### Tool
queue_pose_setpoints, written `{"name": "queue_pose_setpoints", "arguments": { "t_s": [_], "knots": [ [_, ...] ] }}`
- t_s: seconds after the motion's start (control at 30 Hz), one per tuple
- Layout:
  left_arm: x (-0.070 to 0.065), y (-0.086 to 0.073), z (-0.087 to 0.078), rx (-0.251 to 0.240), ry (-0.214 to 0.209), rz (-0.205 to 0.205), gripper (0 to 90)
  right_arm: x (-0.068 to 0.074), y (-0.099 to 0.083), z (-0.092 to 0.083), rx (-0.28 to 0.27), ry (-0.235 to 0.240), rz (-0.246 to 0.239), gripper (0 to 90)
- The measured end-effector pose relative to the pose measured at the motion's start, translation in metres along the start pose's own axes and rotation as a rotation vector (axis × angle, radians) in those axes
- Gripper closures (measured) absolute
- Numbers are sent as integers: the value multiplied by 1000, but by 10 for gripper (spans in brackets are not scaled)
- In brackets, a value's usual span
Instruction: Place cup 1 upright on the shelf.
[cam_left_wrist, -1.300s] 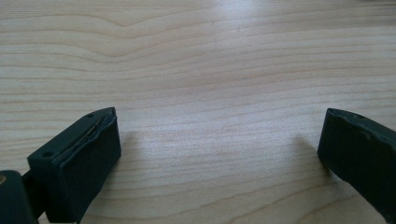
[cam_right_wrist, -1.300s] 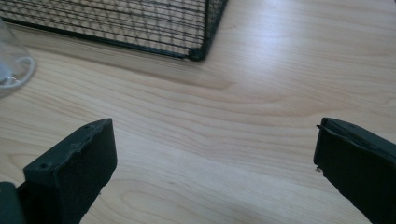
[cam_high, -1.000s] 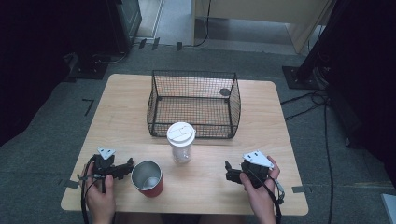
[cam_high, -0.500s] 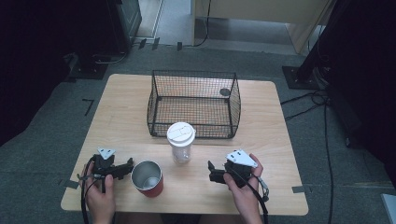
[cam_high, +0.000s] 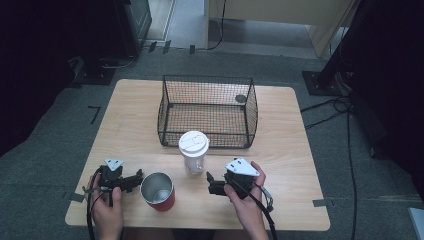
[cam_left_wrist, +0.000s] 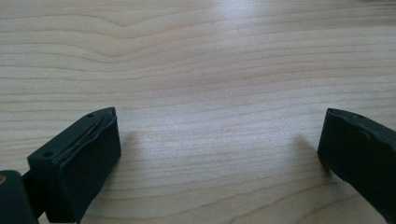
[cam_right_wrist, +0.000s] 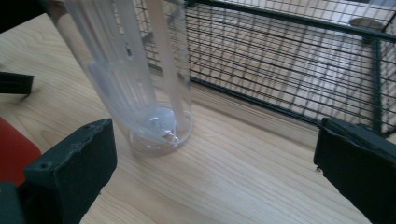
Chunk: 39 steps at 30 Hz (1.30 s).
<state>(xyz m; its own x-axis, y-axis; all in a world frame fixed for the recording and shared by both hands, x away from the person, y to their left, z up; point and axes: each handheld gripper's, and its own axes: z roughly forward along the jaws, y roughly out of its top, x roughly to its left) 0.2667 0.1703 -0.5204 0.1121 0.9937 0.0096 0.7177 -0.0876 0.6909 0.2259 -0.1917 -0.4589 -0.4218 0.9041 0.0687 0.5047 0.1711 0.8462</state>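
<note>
A clear plastic cup (cam_high: 193, 156) with a white lid (cam_high: 193, 141) stands upright just in front of a black wire basket (cam_high: 207, 112). To its front left is a red tumbler (cam_high: 157, 192) with a steel inside. My right gripper (cam_high: 210, 183) is open, low over the table just right of the clear cup (cam_right_wrist: 149, 93), whose base lies ahead of the left jaw, outside the gap. My left gripper (cam_high: 137, 178) is open beside the tumbler's left side, over bare wood (cam_left_wrist: 210, 70).
The wire basket (cam_right_wrist: 280, 51) holds a small round dark thing (cam_high: 240, 98) in its far right corner. The wooden table (cam_high: 285, 150) has bare room on both sides of the basket. Cables trail from both grippers toward the front edge.
My right gripper has moved left across the table, from near the right front toward the clear cup. The left gripper, cup and tumbler have stayed in place.
</note>
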Motion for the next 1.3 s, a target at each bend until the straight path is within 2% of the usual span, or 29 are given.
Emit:
{"name": "queue_pose_setpoints", "arguments": {
  "t_s": [0.43, 0.8, 0.9, 1.07, 1.17, 1.3],
  "knots": [
    [0, 0, 0, 0, 0, 0, 1, 23, 11, 12, -18, 56, -20, 0],
    [0, 0, 0, 0, 0, 0, 1, 37, 21, 24, -36, 95, -1, 0],
    [0, 0, 0, 0, 0, 0, 1, 39, 22, 26, -44, 95, 7, 0],
    [0, 0, 0, 0, 0, 0, 1, 46, 28, 31, -86, 98, 34, 0],
    [0, 0, 0, 0, 0, 0, 1, 49, 30, 33, -103, 96, 31, 3],
    [0, 0, 0, 0, 0, 0, 1, 51, 34, 36, -117, 71, 37, 39]
  ]
}}
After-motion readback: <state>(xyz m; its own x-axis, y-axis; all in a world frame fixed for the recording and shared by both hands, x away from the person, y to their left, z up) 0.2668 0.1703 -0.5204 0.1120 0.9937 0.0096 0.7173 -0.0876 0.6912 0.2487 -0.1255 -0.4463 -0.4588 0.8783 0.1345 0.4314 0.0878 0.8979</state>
